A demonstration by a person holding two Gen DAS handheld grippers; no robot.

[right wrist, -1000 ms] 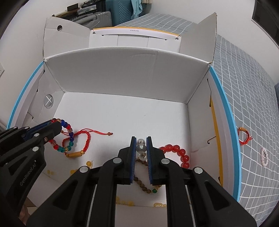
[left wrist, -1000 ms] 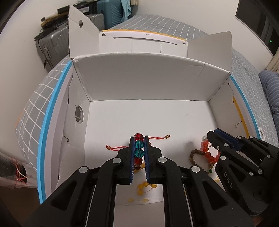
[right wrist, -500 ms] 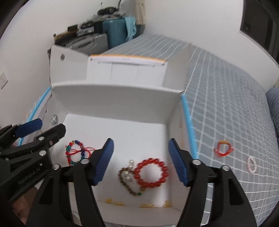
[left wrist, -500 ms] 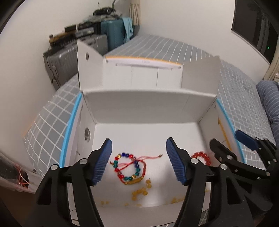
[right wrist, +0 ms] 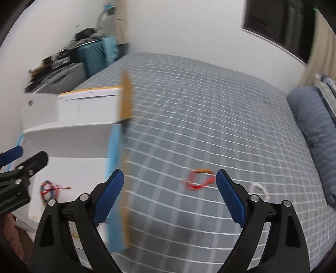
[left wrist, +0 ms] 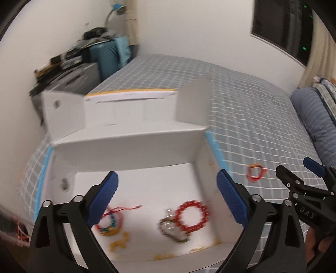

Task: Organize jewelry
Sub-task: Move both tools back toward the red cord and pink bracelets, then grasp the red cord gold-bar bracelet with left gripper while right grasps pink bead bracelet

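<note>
Left wrist view shows the left gripper [left wrist: 167,197] above an open white cardboard box [left wrist: 130,145] on a grey checked bed [left wrist: 241,109], its blue-padded jaws opening wide with nothing between them. Inside lie a red bead bracelet [left wrist: 192,216], a brown bead bracelet [left wrist: 171,230] and a multicoloured bead bracelet [left wrist: 109,222]. Over the bed the right gripper [right wrist: 170,197] is opening too, empty; a red cord bracelet [right wrist: 198,180] and a small white bracelet [right wrist: 260,188] lie ahead.

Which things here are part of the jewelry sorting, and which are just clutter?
Job: white box; red bead bracelet and multicolour bracelet inside it; red cord bracelet and white bracelet on the bedspread.
Clutter: suitcases, pillow, desk lamp.
</note>
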